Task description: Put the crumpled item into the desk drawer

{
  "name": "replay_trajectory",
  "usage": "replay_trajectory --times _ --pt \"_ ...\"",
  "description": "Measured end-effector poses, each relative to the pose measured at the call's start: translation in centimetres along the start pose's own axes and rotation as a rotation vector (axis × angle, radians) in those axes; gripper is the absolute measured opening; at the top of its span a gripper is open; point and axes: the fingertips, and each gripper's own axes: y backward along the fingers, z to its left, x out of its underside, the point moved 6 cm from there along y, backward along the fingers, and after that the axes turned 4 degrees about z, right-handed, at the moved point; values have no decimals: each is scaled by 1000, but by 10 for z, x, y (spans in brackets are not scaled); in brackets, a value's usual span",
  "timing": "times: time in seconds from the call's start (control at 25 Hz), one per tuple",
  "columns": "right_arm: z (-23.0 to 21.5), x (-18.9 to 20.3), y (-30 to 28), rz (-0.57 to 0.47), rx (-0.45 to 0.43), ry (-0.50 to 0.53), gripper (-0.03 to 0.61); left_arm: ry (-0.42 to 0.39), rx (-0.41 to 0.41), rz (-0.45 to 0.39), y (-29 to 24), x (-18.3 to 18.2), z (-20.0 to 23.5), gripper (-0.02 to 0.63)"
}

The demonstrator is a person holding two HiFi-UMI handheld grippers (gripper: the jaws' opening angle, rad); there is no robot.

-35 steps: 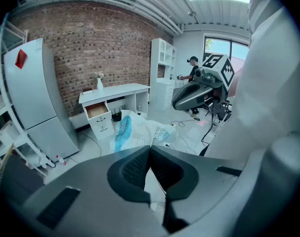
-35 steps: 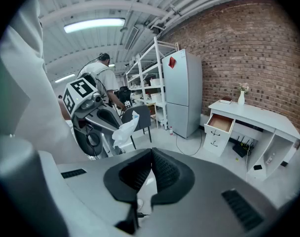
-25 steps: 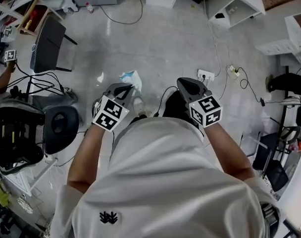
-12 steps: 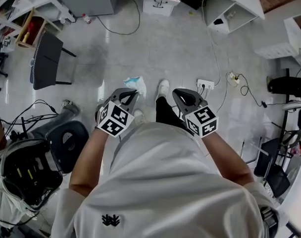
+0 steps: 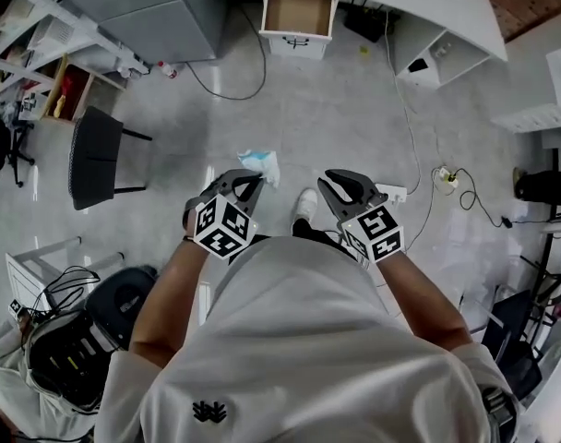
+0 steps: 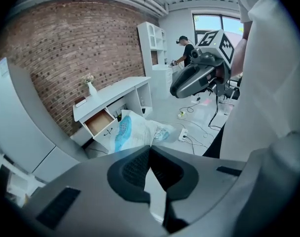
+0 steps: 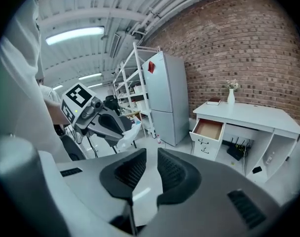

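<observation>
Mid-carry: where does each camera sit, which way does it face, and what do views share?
Head view: on the person's head, facing steeply down at the floor; shows white shirt, both forearms, left gripper, right gripper, one shoe.
Left gripper view: on the left gripper, along its shut jaws pinching the crumpled item, toward the desk; shirt, right gripper at right.
Right gripper view: on the right gripper, along its slightly parted, empty jaws toward the desk; left gripper at left.
Shared: all three show the open drawer.

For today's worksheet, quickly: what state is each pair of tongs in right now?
Left tongs: closed on the crumpled white-and-blue plastic bag.
Right tongs: slightly open, holding nothing.
</observation>
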Motion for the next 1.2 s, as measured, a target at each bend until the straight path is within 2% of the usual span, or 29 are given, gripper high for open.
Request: replay_trajectory --times 0.12,0.24,0.64,0.8,1.04,1.2 --pt "-42 -7 -2 -1 -1 8 98 -21 -10 17 -27 -35 25 23" --pt "-82 -8 -5 0 0 -28 114 -43 -3 34 -55 -64 45 23" --pt "-164 -37 -35 -1 53 -109 114 -135 17 33 -123 -122 139 23" --pt "-198 -69 -53 -7 123 -147 107 -159 51 18 -157 -138 196 23" --pt "-252 -121 -102 -1 211 -244 91 -214 91 38 -229 -162 308 24" --pt "-287 -144 -145 -3 234 -328 86 -223 101 59 -288 -175 382 23"
